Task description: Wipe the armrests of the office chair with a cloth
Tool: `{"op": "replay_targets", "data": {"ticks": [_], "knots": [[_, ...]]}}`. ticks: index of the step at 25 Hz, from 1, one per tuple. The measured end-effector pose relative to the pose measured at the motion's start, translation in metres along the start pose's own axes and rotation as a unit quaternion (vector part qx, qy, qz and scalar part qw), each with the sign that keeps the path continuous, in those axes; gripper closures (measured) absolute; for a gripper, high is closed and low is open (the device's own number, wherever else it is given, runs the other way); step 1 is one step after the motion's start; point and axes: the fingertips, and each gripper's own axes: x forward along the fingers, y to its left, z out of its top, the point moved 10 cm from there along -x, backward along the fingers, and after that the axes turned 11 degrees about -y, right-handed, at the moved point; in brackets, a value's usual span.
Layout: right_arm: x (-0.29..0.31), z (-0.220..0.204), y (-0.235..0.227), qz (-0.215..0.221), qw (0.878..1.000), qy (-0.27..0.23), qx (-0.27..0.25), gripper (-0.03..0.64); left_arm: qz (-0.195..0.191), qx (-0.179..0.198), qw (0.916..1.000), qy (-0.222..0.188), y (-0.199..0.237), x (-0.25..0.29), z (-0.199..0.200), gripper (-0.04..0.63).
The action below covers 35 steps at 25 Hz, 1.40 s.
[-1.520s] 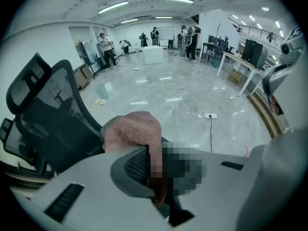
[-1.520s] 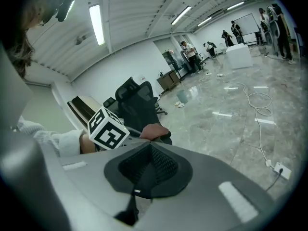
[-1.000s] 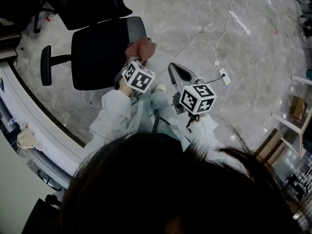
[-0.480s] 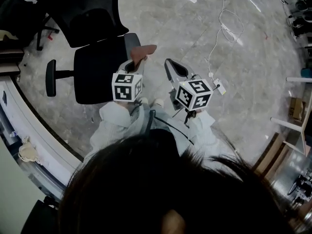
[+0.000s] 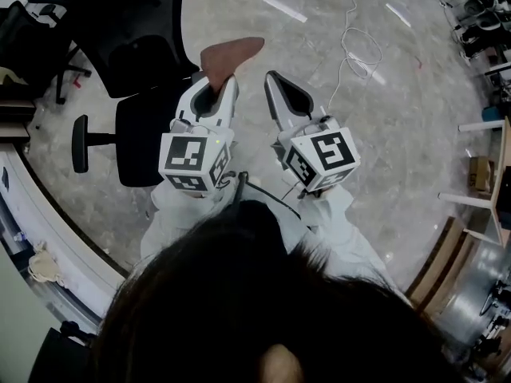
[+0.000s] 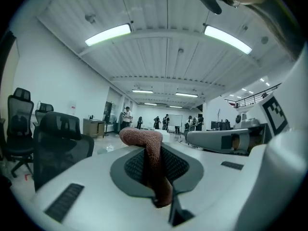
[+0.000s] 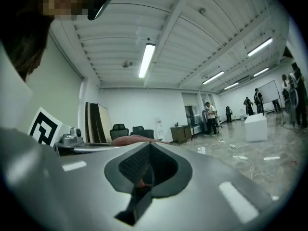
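Head view was filled along its lower edge by the person's dark hair point(image 5: 239, 309), and just beyond it pale sleeves point(image 5: 180, 206) were seen leading up to two marker cubes point(image 5: 192, 162) held side by side. From the left cube the left gripper point(image 5: 223, 84) was stretched forward, and in the left gripper view its fingers point(image 6: 192, 170) were shown clamped on a brown cloth point(image 6: 147, 146). The cloth was pinched at its lower end, rose between the dark pads and was folded over toward the left at the top. The right gripper point(image 5: 271, 76) was held just beside the left one and roughly parallel to it. In the right gripper view its fingers point(image 7: 168, 170) were shown pressed together, with the cloth visible only beyond them, over the left gripper. Below and to the left of the grippers the office chair point(image 5: 148, 138) was seen on the marbled floor point(image 5: 303, 22). Its one visible armrest point(image 5: 78, 144) was well apart from the cloth, which was seen past the seat's far corner. A second black chair point(image 5: 136, 30) was seen beyond the first, and a white cable point(image 5: 359, 46) was looped on the floor to the right. Farthest off, in the gripper views, a long white hall was shown, with strip lights point(image 6: 108, 34) on the ceiling and several people point(image 6: 126, 117) gathered at its far end.
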Motion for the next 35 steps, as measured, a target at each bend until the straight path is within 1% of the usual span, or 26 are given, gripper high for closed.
{"op": "replay_targets", "data": {"ticks": [2, 5, 11, 15, 20, 35], "knots": [[-0.0029, 0.0035, 0.0031, 0.005, 1.0, -0.005, -0.01, 0.616, -0.006, -0.002, 1.0, 0.0, -0.0038, -0.0006, 0.0022, 0.557], [-0.003, 0.001, 0.0054, 0.008, 1.0, -0.008, -0.007, 0.617, -0.012, -0.005, 0.9999, 0.007, -0.0043, 0.0008, 0.0001, 0.558], [-0.0003, -0.0032, 0.0054, 0.017, 1.0, 0.008, -0.006, 0.617, -0.02, 0.002, 0.9997, 0.013, -0.0069, 0.0033, -0.0003, 0.558], [-0.0014, -0.0037, 0.0048, 0.019, 1.0, 0.009, -0.005, 0.617, -0.023, 0.006, 0.9996, 0.013, -0.0102, 0.0034, -0.0001, 0.558], [0.0007, -0.0029, 0.0041, 0.018, 1.0, 0.005, -0.006, 0.617, -0.021, 0.009, 0.9997, 0.007, -0.0094, 0.0033, 0.0007, 0.558], [0.0008, -0.0039, 0.0016, 0.013, 1.0, 0.006, -0.006, 0.617, -0.014, -0.002, 0.9999, 0.001, -0.0025, 0.0005, 0.0, 0.557]]}}
